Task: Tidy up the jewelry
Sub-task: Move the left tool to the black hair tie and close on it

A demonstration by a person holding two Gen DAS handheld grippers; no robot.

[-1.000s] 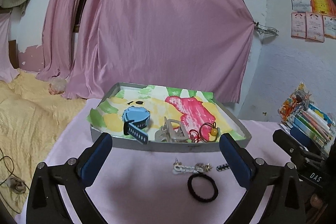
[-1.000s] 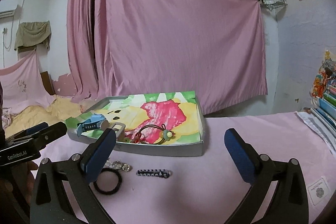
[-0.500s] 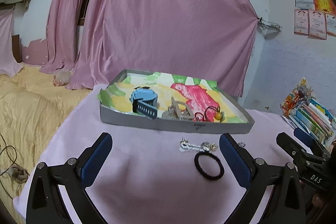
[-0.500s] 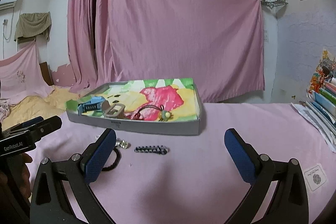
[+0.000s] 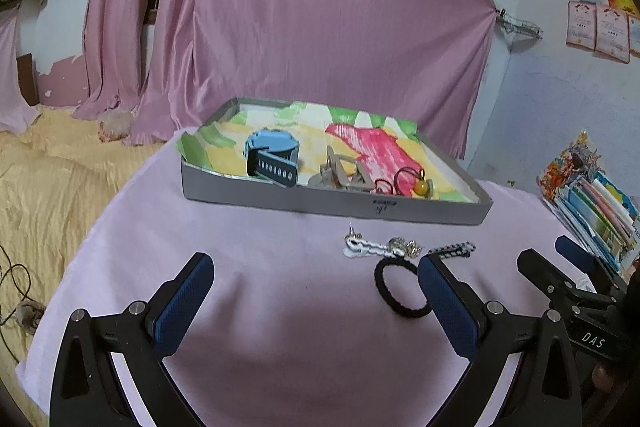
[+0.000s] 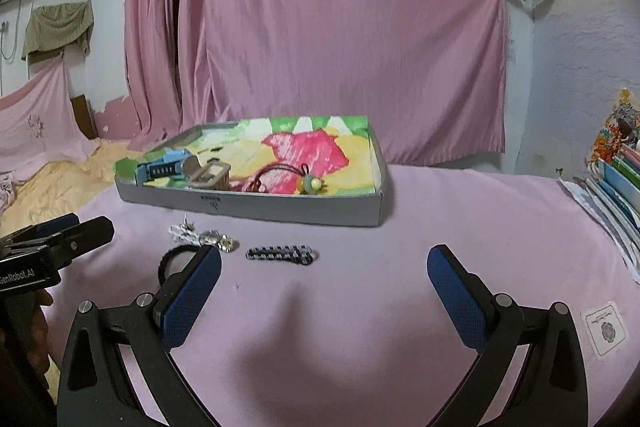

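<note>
Hovering low over the pink cloth (image 5: 248,267), both empty: left gripper (image 5: 316,281) spread wide, right gripper (image 6: 324,277) spread wide too. Still loose on the cloth, just short of the tray (image 5: 320,201), 3 pieces: black band (image 5: 402,289) at 2 o'clock off the left gripper and half hidden behind its right finger; white clip (image 5: 366,247) with small sparkly bits just beyond the band at 12 o'clock; checkered clip (image 6: 280,254) at 11 o'clock off the right gripper. Already in the tray: blue watch (image 5: 272,155), grey clasp (image 5: 340,175), red cord with a yellow bead (image 5: 406,181).

Likely all very light. Band probably soft and springy, so pinch across 1 side of the ring, flat to the cloth. Checkered clip seems thin and stiff, prone to skidding; best taken at mid-length across its narrow width. White clip and sparkly bits look small and possibly fragile, so gentle closing. Cloth may bunch under the fingers.
</note>
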